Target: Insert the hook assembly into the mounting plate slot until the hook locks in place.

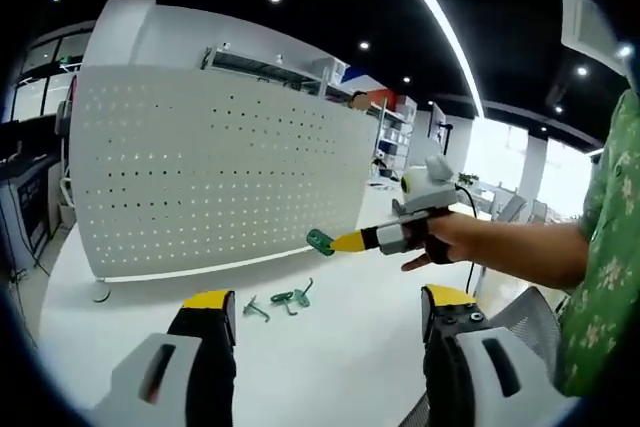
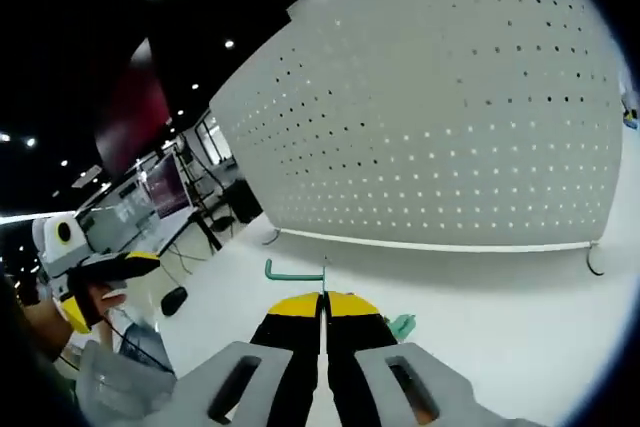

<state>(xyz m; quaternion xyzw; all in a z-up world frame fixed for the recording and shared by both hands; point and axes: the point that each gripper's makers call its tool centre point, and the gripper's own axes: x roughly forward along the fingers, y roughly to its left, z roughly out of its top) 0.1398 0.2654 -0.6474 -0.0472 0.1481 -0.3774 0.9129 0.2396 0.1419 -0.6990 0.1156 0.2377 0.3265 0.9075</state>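
Standing upright across a white tabletop [image 1: 330, 337]: a big white pegboard [image 1: 210, 172] on small feet. Hovering in front of it with jaws spread wide apart: the left tool [image 1: 325, 312]. Reaching in from the right, gripped by a hand [image 1: 440, 242]: the right tool [image 1: 335, 242], jaws pressed together and pinching a green hook [image 2: 292, 273] near the board's lower edge. Lying loose on the tabletop just before the board: a few more green hooks [image 1: 280, 302].
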